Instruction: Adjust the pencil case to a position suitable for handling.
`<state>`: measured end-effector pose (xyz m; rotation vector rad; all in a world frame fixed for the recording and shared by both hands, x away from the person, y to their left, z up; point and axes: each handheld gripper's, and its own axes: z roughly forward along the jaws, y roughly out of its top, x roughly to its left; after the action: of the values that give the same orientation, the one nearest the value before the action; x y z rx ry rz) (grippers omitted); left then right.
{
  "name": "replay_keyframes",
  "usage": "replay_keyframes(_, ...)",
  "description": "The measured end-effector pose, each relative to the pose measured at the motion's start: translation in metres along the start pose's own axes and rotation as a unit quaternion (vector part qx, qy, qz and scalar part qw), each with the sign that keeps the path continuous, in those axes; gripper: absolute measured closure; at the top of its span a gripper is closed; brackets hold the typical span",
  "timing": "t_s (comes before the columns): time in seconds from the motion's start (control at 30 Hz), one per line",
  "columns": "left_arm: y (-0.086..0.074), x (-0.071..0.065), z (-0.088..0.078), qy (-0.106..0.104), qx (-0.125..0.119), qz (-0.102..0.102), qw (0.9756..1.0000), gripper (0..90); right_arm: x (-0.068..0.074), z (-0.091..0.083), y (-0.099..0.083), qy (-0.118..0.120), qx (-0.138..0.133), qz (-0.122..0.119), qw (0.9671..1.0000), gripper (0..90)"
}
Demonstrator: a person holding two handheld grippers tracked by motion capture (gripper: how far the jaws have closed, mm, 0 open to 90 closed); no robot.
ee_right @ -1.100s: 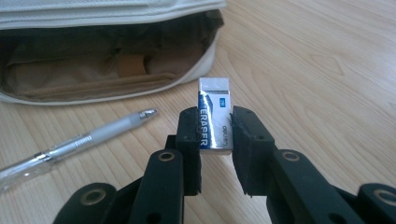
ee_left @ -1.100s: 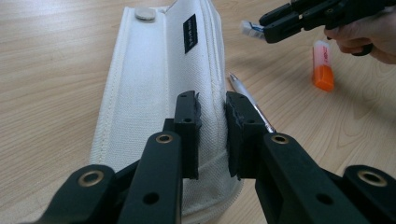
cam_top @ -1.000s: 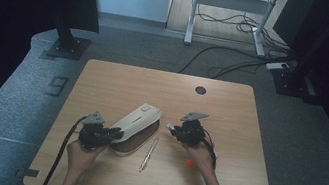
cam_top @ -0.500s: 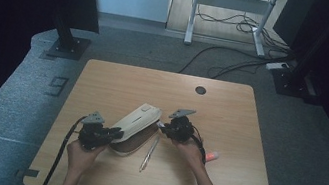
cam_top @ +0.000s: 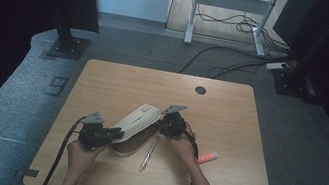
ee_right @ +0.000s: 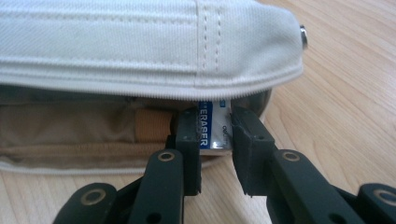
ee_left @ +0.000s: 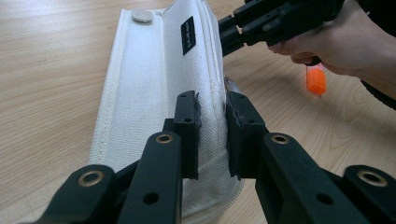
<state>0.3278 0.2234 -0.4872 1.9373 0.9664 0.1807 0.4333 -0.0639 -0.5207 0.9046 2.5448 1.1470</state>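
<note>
A white fabric pencil case (cam_top: 135, 120) lies slantwise at the middle of the wooden table (cam_top: 230, 113). My left gripper (cam_top: 116, 135) is at its near end, and in the left gripper view (ee_left: 211, 100) it is shut on the edge of the case's flap (ee_left: 149, 79), holding it lifted. My right gripper (cam_top: 161, 122) is at the case's open side. In the right gripper view (ee_right: 215, 116) its jaws are shut on a white eraser (ee_right: 212, 126) with a blue sleeve, right at the mouth under the flap (ee_right: 140, 37). The case's tan lining (ee_right: 70, 126) is visible inside.
A silver pen (cam_top: 148, 155) lies on the table just in front of the case. An orange marker (cam_top: 208, 156) rests to the right of my right forearm, also seen beyond the case (ee_left: 316, 79). A round cable hole (cam_top: 200, 89) sits near the far edge.
My right gripper has moved left with the eraser, up to the open side of the case. The orange marker, earlier half covered by the hand, now lies uncovered. The left gripper has stayed put.
</note>
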Motion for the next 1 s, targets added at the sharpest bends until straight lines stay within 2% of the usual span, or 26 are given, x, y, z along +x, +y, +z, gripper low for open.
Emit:
replay_keyframes(0.53,0.000,0.000,0.001,-0.011,-0.003,-0.001,0.9999,75.7,0.000,0.021,0.009,-0.001,0.000,-0.008,1.0000,71.7)
replay_keyframes(0.8,0.000,0.000,0.002,-0.020,-0.004,-0.001,0.9998,75.8,-0.001,0.025,0.009,-0.005,0.001,-0.007,1.0000,71.4)
replay_keyframes(1.0,0.000,0.001,0.002,-0.026,-0.006,-0.002,0.9996,75.8,-0.002,0.030,0.008,-0.007,0.005,-0.017,0.9998,71.1)
